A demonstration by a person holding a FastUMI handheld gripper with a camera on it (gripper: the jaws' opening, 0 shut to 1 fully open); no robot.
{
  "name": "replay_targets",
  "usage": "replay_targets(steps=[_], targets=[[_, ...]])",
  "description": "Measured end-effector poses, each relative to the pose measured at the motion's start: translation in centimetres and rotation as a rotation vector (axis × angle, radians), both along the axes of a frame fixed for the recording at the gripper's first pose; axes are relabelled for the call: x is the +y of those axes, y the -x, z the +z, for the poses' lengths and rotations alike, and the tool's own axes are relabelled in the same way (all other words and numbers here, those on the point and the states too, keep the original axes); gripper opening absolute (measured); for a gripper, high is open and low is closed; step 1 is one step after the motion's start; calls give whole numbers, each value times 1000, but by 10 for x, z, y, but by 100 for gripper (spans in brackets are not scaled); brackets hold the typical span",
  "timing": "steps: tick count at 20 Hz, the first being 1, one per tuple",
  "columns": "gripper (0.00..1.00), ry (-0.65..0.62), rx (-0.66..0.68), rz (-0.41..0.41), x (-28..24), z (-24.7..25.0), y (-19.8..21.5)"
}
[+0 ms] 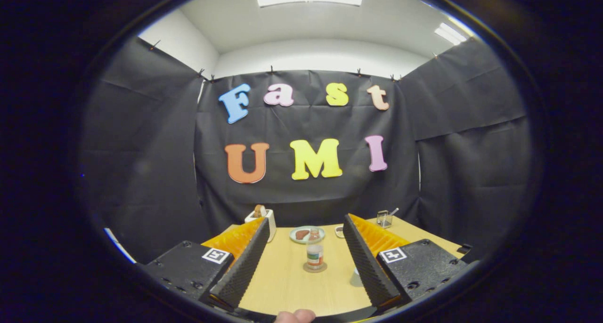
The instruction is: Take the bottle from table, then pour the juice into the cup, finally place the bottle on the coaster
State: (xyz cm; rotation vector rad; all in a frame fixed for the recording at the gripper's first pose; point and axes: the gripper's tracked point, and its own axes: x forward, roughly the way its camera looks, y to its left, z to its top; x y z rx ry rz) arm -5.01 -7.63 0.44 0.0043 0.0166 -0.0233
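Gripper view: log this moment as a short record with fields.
gripper: open, fingers wide apart, holding nothing
bottle: upright on the coaster, ahead between the fingers
plate: beyond the bottle, food on it
toaster: far corner of the table, behind one finger
glass: opposite far corner, a utensil in it
cup: cannot tell
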Motion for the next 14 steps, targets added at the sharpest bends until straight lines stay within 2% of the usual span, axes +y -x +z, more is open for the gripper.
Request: replay_targets(steps=[4, 14], targets=[[100, 17, 3, 21, 12, -1, 6], [100, 2, 22, -11, 11, -7, 2]])
